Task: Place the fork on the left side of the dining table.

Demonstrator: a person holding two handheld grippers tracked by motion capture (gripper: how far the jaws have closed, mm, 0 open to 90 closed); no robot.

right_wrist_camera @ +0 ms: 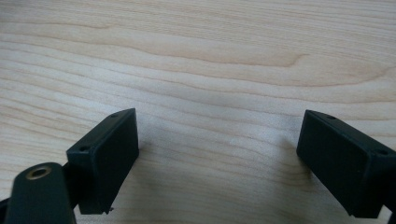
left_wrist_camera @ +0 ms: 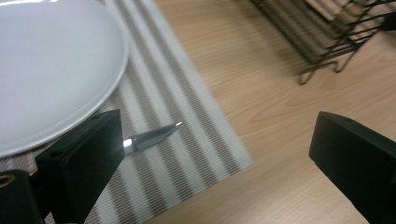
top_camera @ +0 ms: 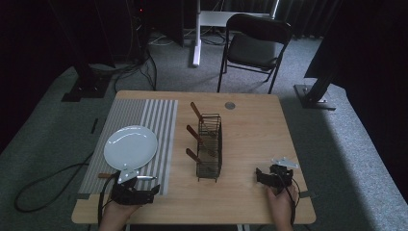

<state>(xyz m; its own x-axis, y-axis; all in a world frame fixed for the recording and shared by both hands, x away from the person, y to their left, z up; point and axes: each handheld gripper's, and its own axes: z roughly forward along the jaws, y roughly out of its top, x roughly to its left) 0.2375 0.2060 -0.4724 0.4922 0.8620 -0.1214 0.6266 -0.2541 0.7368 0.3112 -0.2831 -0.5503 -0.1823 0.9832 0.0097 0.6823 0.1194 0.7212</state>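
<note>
A white plate lies on a grey striped placemat at the table's left. Just in front of the plate rests a knife with a wooden handle; its blade tip pokes out from behind my left gripper's left jaw. My left gripper is open at the mat's front corner, with nothing between its jaws. A black wire rack at mid-table holds three wooden-handled utensils. My right gripper is open over bare wood at the front right.
A small round metal disc sits in the tabletop near the far edge. A black folding chair stands beyond the table. A cable loops on the floor to the left. The table's front edge is close to both hands.
</note>
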